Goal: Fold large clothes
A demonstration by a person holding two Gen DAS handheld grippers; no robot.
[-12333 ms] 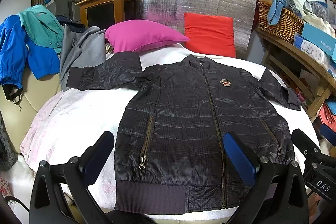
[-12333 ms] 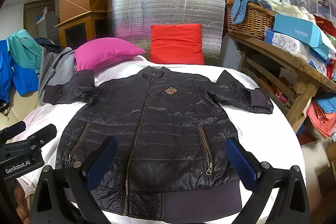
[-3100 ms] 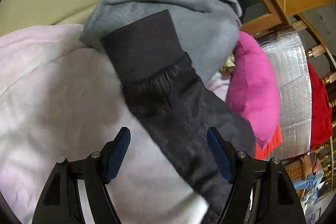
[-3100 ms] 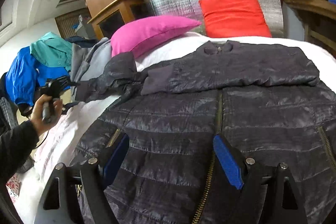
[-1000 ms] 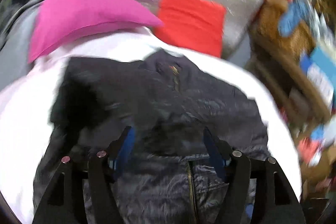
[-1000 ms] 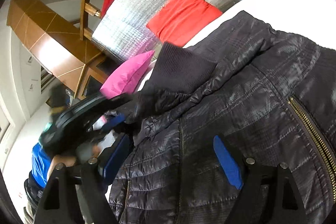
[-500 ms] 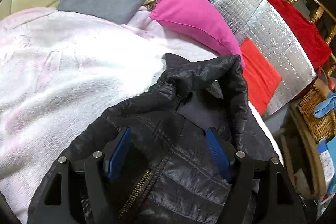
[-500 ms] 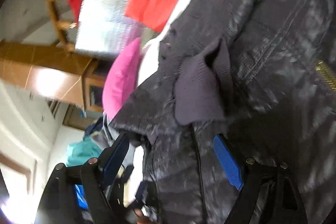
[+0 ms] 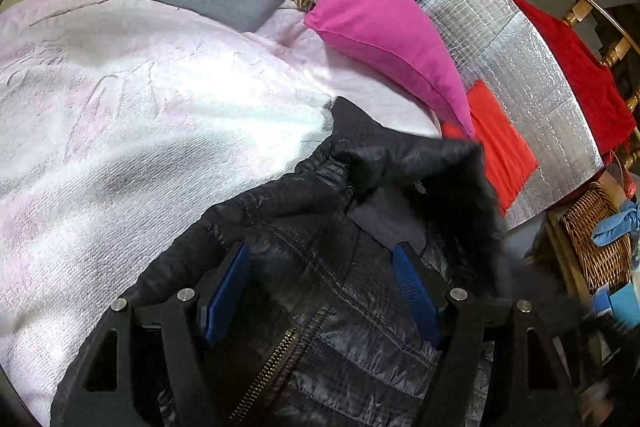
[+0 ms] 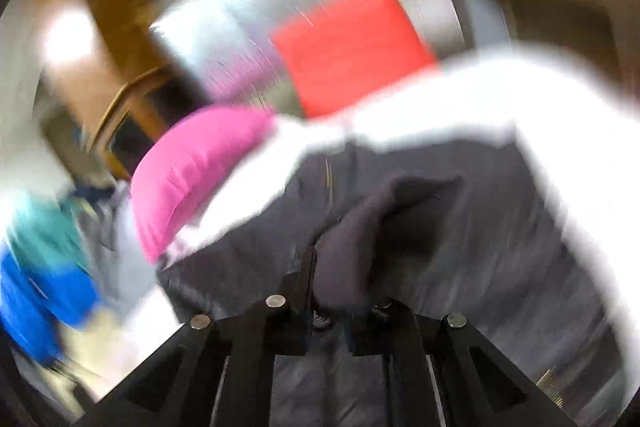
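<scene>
— Black quilted nylon fills the bottom of both your views: the jacket [image 9: 320, 307] lies front up on the white blanket [image 9: 120, 131], collar toward the pink pillow [image 9: 384, 39] and the red cushion [image 9: 500, 147]. How far along do you think you are?

— Early, I'd say. What are my grippers doing?

— Your left gripper [image 9: 320, 291] hangs over the chest near the zip with its blue pads [image 9: 224, 291] spread wide — nothing is between them but air above the cloth. Your right gripper [image 10: 334, 283] is another matter: its jaws have just been closing, and they stand pressed together on a knit cuff [image 10: 352, 259] of the sleeve. That view is badly blurred, so I can't tell you how deep the bite is.

— And the sleeves?

— In the left view one sleeve [image 9: 408, 155] is drawn in across the top of the jacket, bunched and arching up instead of lying flat. I judge you're still on the sleeve stage: the cuff in your right gripper has to be laid straight across the chest and let go. Whether the other sleeve sits tidy I can't tell from here.

— So what's left?

— Most of it — flatten both sleeves, then fold the body over itself. The hem end is out of view, and nothing shows it folded yet.
</scene>
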